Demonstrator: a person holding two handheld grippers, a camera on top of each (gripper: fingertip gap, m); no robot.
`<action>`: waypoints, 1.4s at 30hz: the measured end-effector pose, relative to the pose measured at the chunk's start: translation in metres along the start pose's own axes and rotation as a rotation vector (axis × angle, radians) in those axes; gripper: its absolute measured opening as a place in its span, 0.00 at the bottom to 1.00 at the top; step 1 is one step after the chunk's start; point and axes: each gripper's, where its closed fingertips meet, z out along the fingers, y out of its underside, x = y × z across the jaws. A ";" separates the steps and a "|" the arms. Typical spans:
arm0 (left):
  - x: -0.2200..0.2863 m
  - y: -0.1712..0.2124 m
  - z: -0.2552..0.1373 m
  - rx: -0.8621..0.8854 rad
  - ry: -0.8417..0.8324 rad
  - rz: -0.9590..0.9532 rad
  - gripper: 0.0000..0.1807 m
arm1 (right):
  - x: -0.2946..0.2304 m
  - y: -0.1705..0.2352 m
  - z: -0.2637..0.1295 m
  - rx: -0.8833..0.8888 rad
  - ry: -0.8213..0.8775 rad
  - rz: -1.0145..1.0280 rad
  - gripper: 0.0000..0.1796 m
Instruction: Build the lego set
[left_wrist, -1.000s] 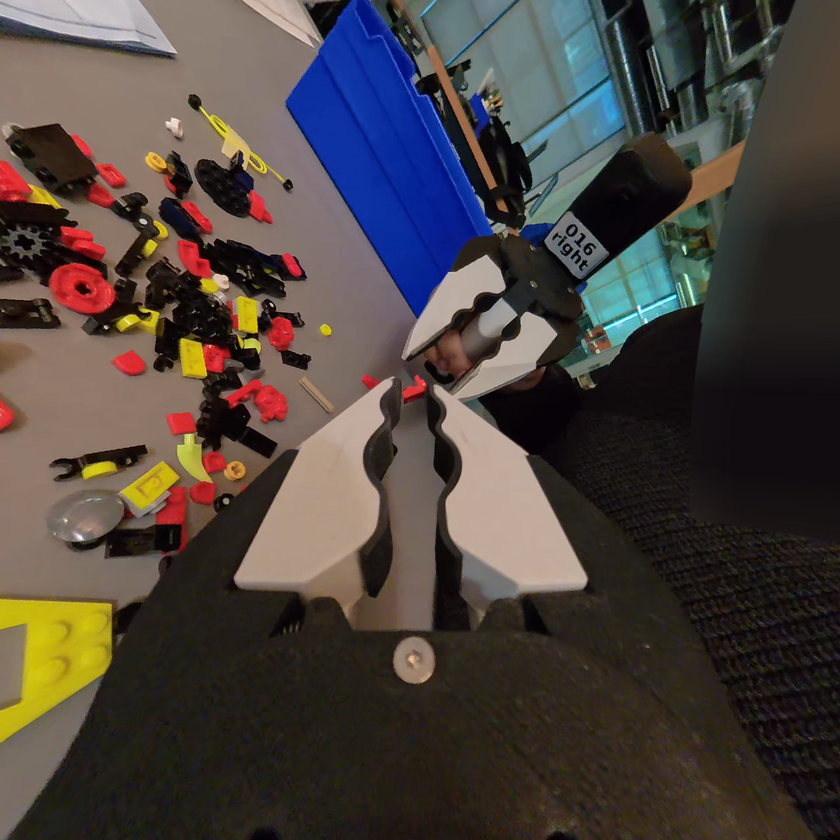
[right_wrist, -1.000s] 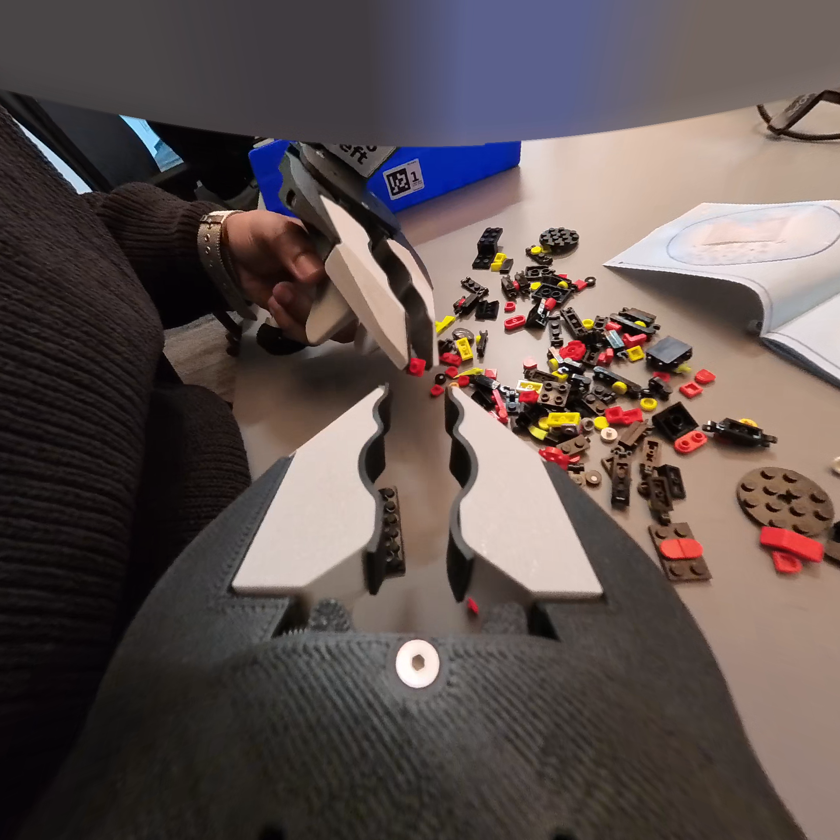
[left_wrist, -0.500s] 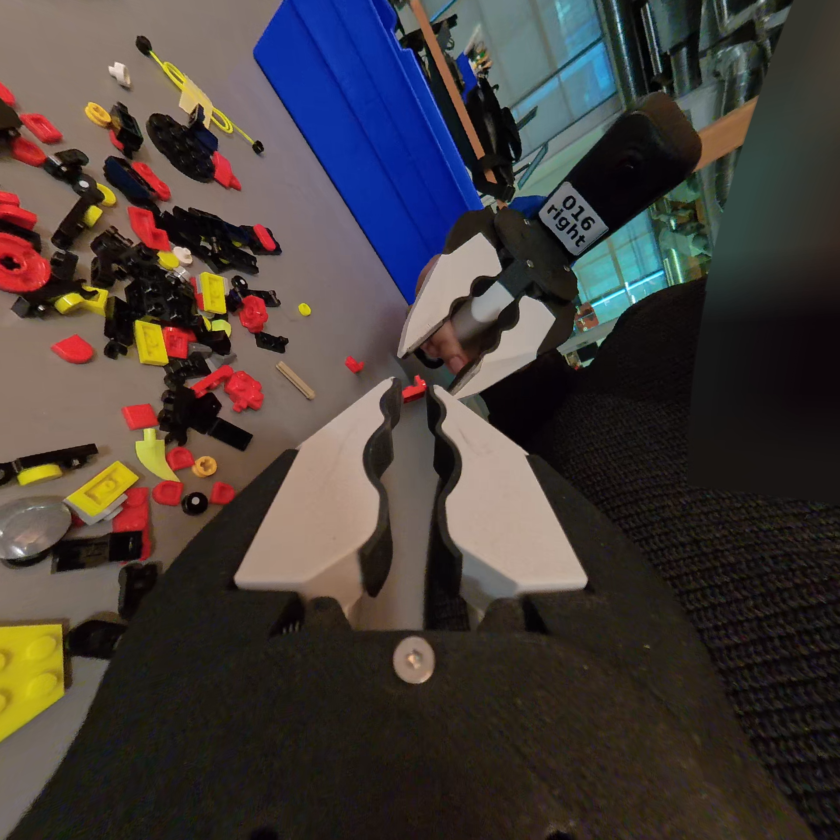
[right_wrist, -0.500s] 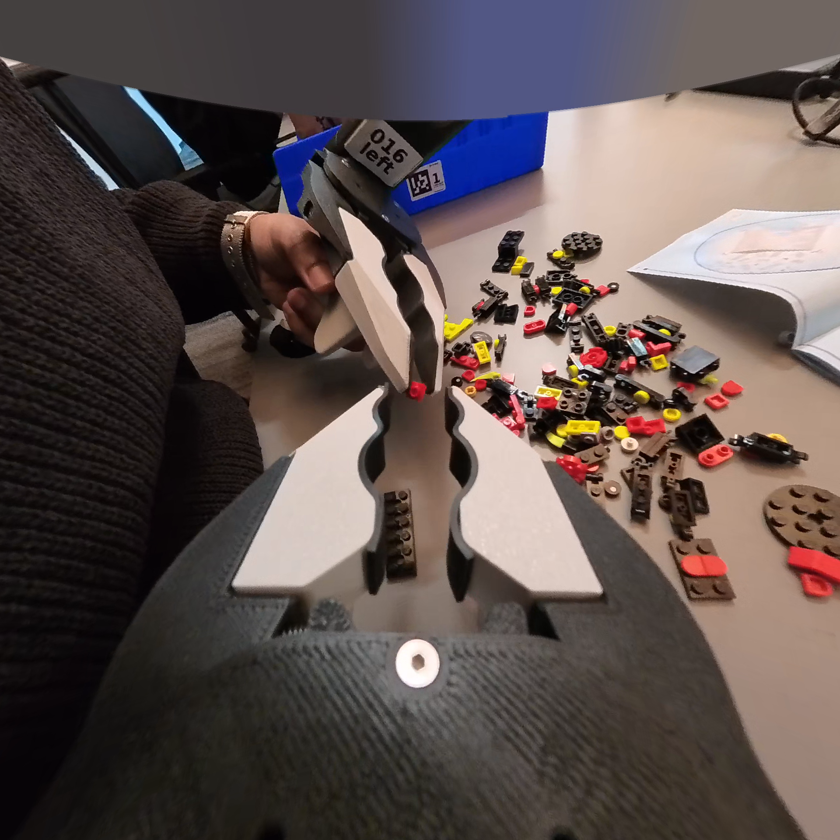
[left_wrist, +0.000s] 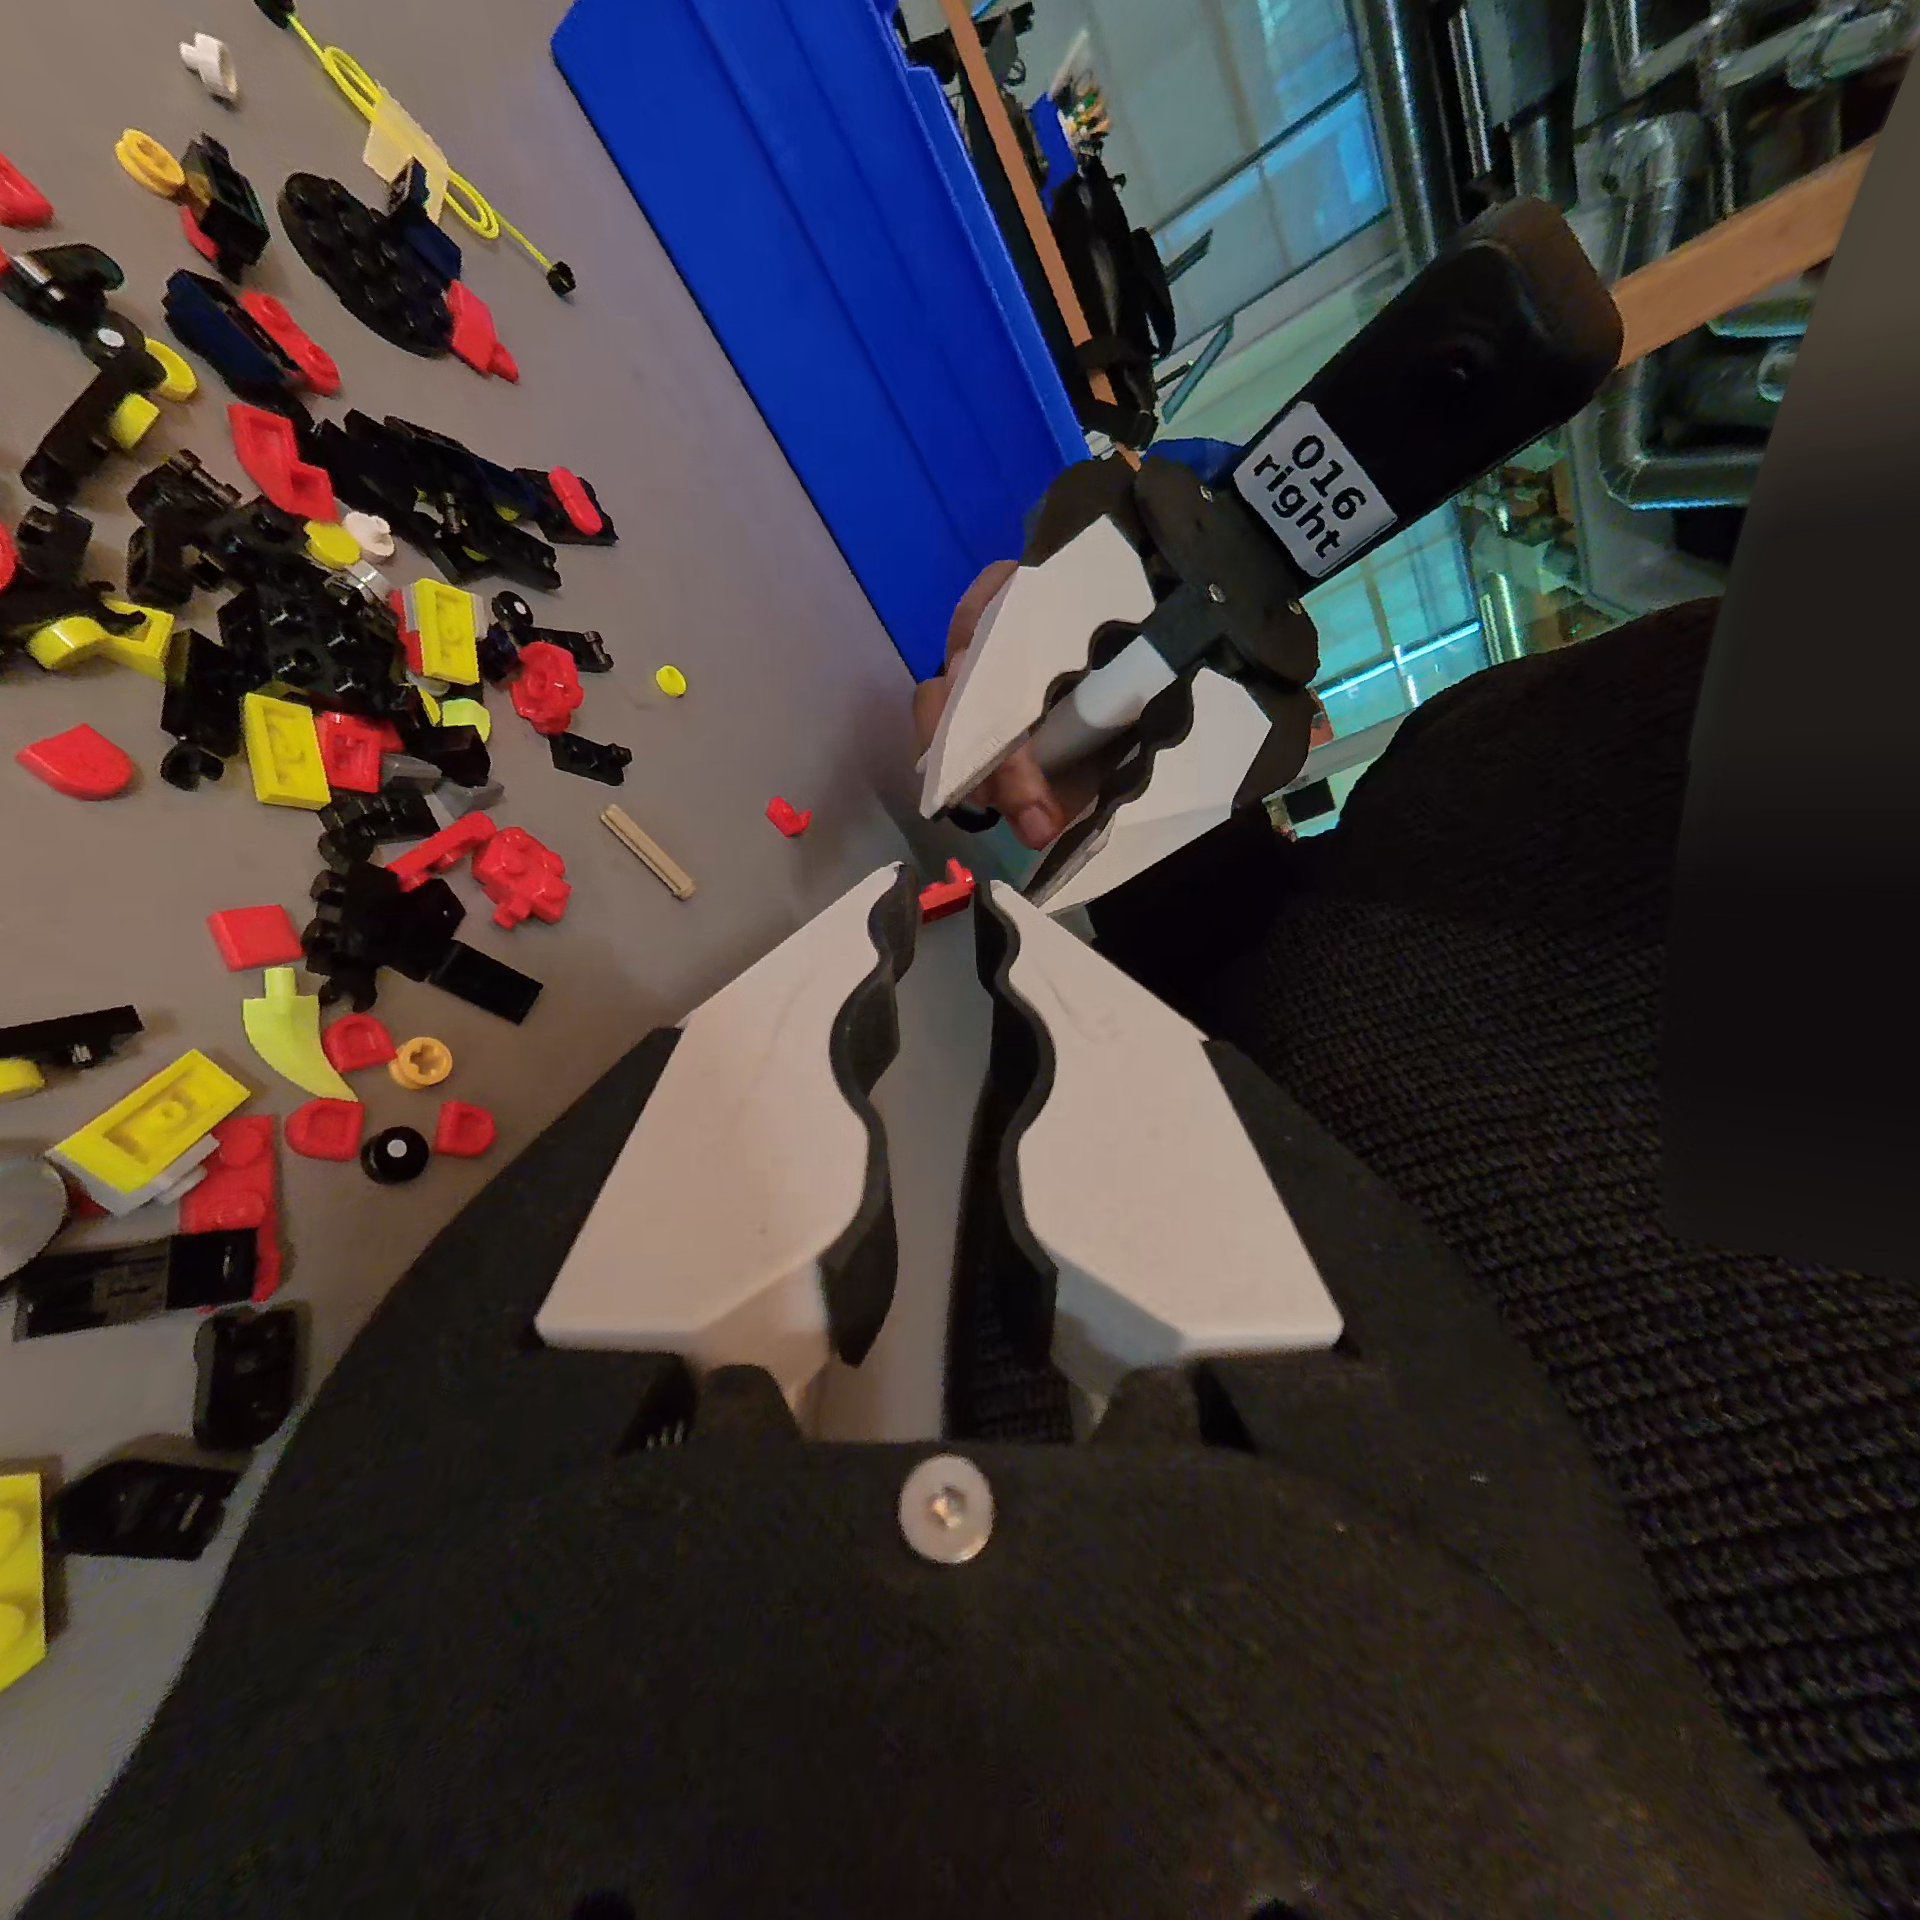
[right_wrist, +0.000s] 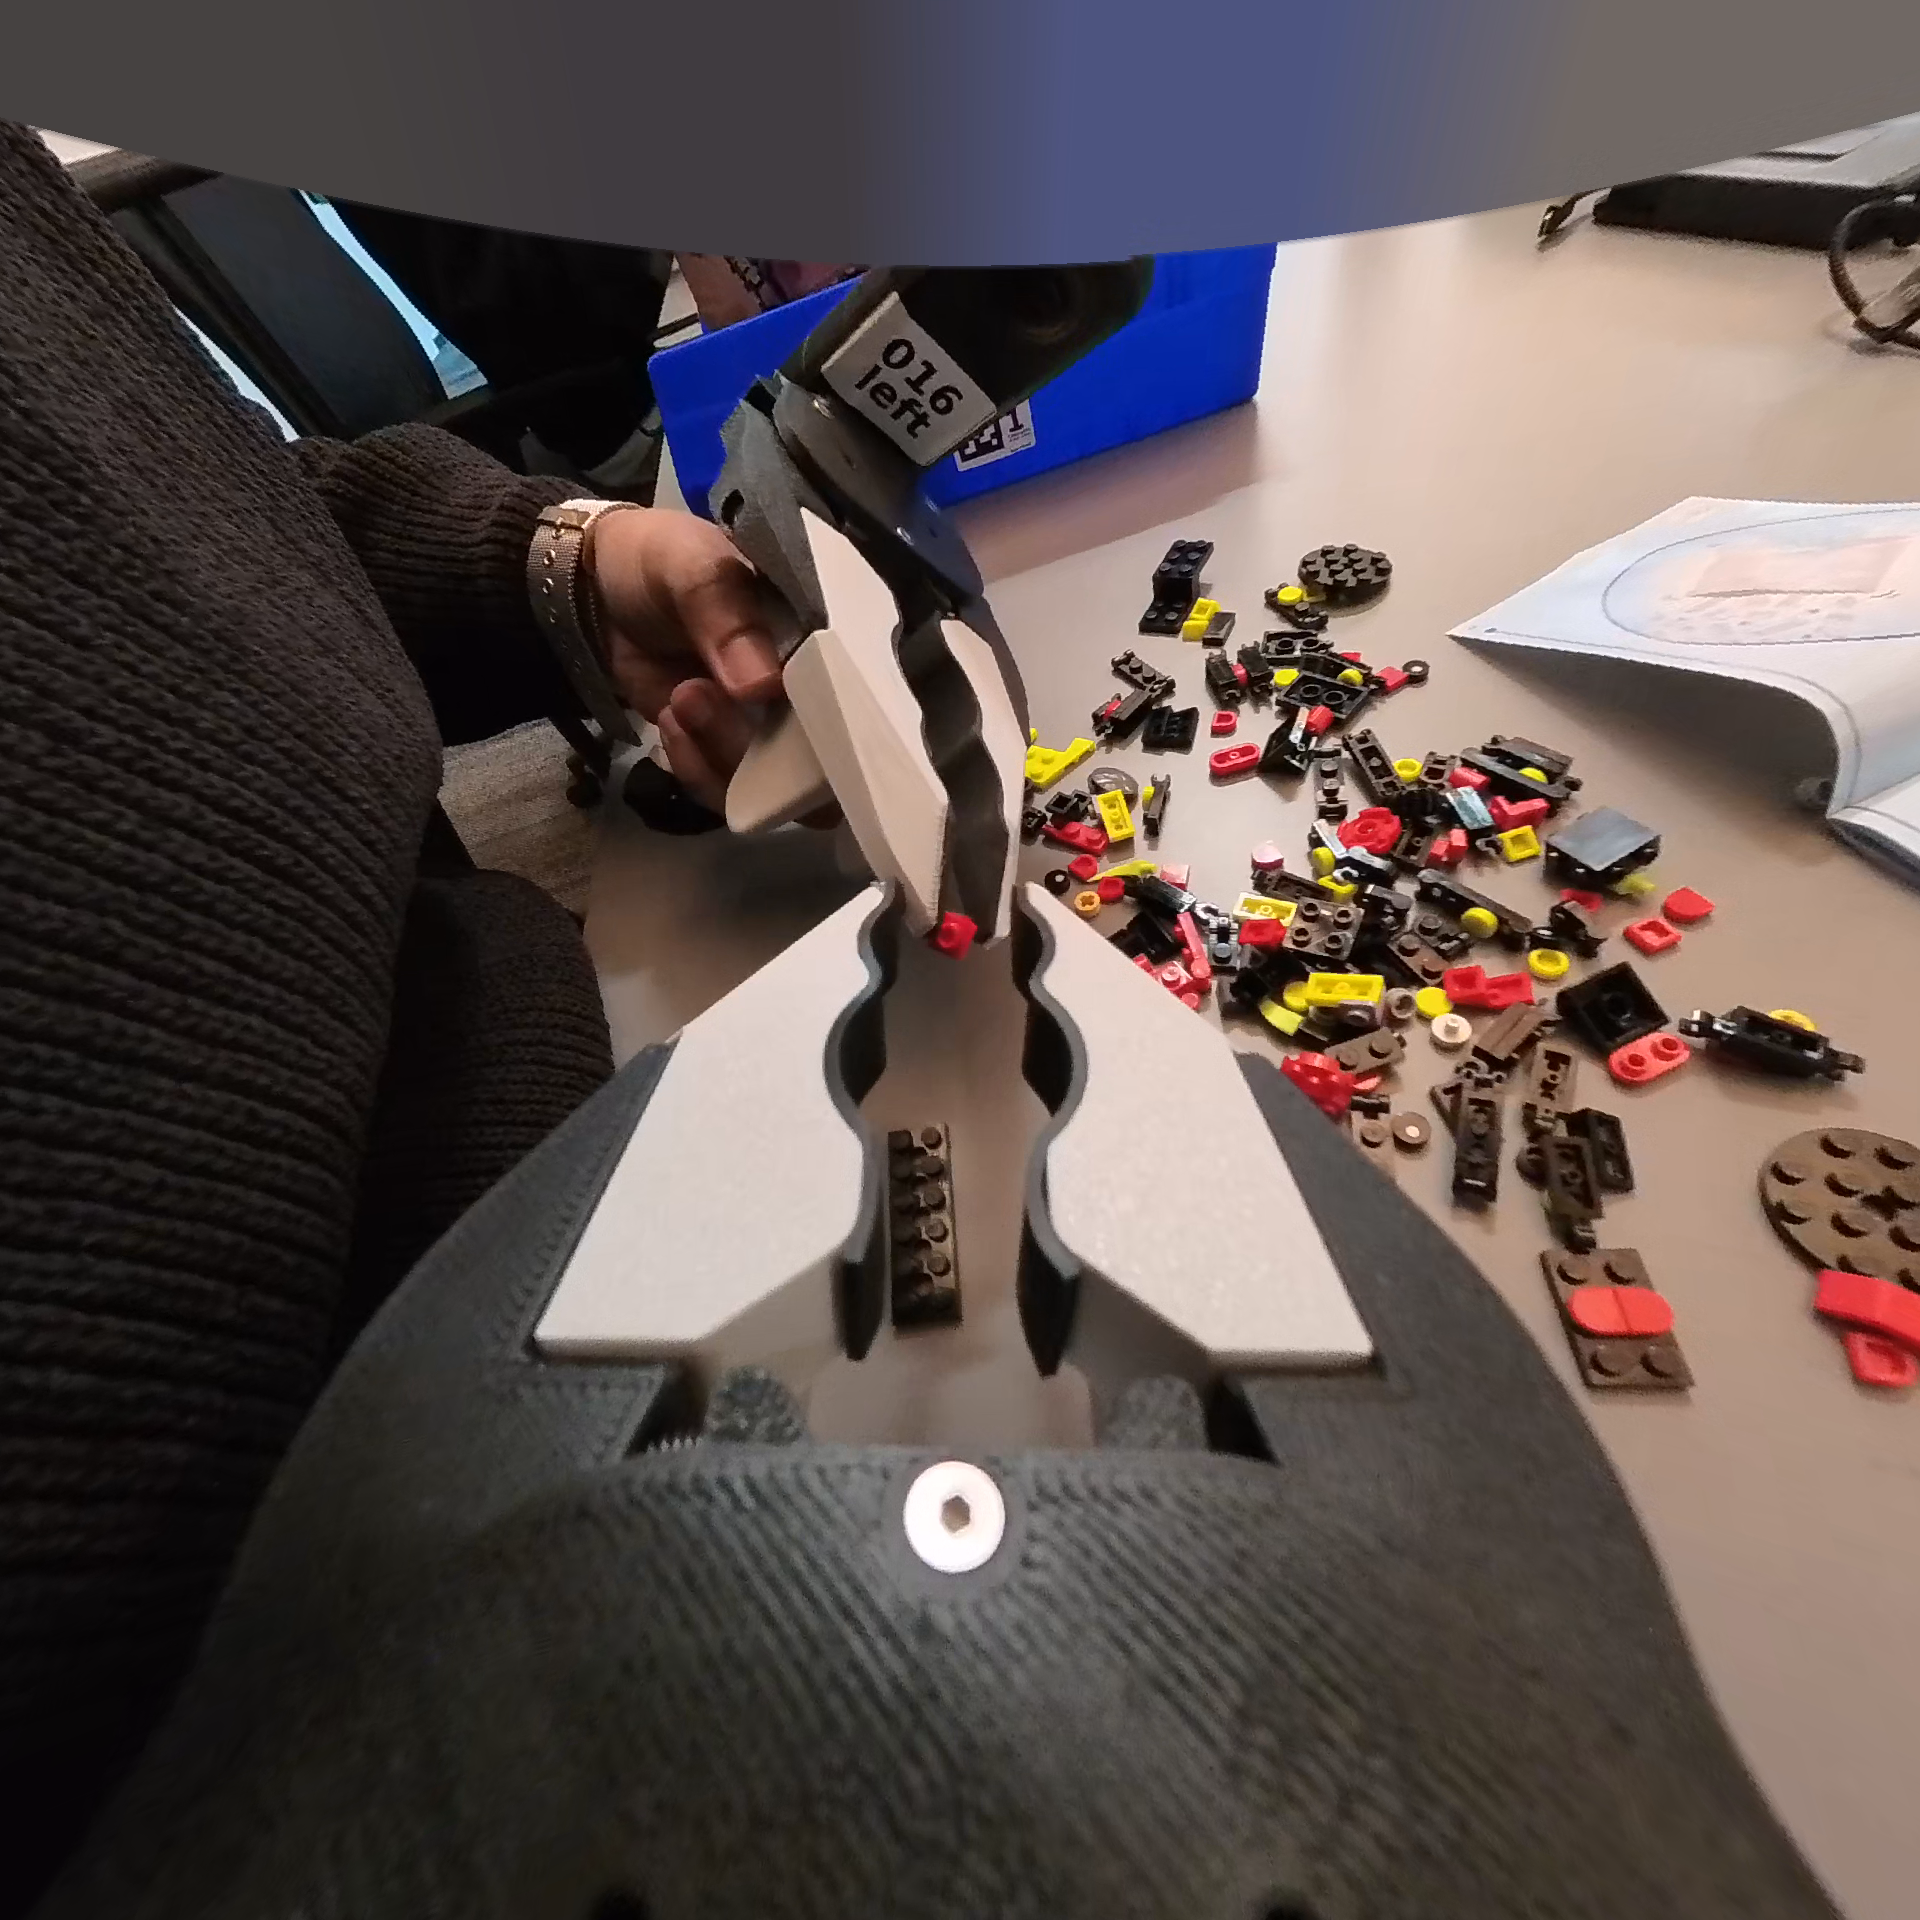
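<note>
Your left gripper (left_wrist: 945, 902) gripped red piece (left_wrist: 943, 894) at tips, above table. Right gripper (right_wrist: 951, 914) stood released, empty; black plate (right_wrist: 923, 1226) lay below its fingers. Piece judged light, rigid, slippery: pinch flat sides, not stud.

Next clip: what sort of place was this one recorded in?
Probably a lab or workshop, not a home. A grey work table holds a blue plastic storage bin and an open paper instruction booklet; behind it, large windows and bare metal ducting suggest an industrial building.
</note>
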 end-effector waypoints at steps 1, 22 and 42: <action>0.000 0.000 0.000 0.001 0.002 -0.002 0.05 | 0.000 0.000 0.000 0.001 -0.001 0.000 0.11; 0.000 0.002 0.001 -0.007 0.003 -0.007 0.05 | -0.001 -0.002 0.000 0.011 -0.005 -0.003 0.08; 0.007 0.003 -0.003 -0.021 0.089 -0.061 0.04 | -0.003 -0.011 -0.006 0.063 -0.024 0.006 0.09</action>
